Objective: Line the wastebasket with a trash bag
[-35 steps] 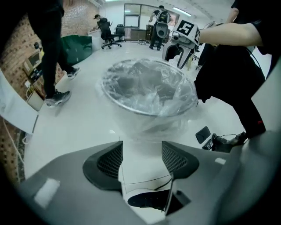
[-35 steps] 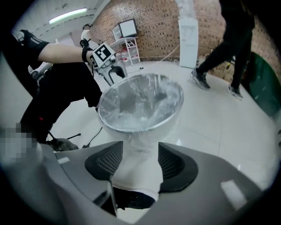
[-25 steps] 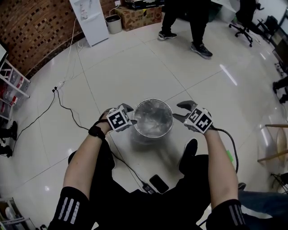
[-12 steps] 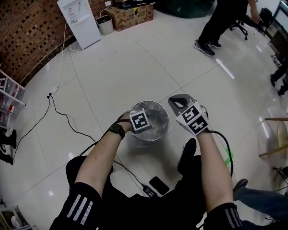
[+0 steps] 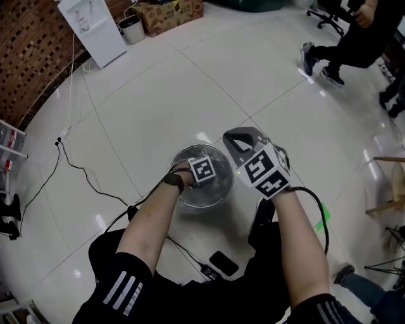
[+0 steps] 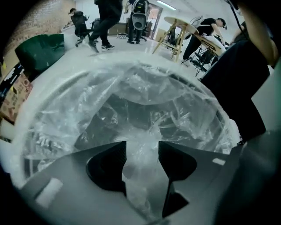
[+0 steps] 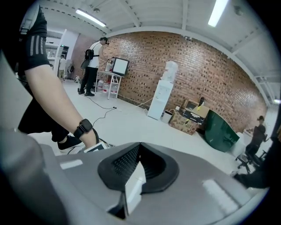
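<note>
The round metal wastebasket [image 5: 182, 155] stands on the floor in front of me, with a clear trash bag [image 6: 145, 88] draped over its rim and crumpled inside. My left gripper [image 6: 141, 154] points steeply down into the basket; in the head view its marker cube [image 5: 204, 169] sits over the opening. Its jaws are closing, with loose bag plastic between the fingers [image 6: 109, 165], which do not press on it. My right gripper [image 5: 239, 138] hovers above the basket's right side, shut with nothing in it, and in the right gripper view its jaws meet.
A black cable [image 5: 82, 174] trails over the tiles at left, and a phone [image 5: 223, 261] lies near my feet. A white water dispenser [image 5: 88, 25], a small bin [image 5: 131, 28] and a cardboard box [image 5: 168, 12] stand far back. A person [image 5: 354, 44] walks at top right.
My left gripper went from the basket's left rim down into the bag. My right gripper shut and rose above the basket's right side. The person behind walked to the right.
</note>
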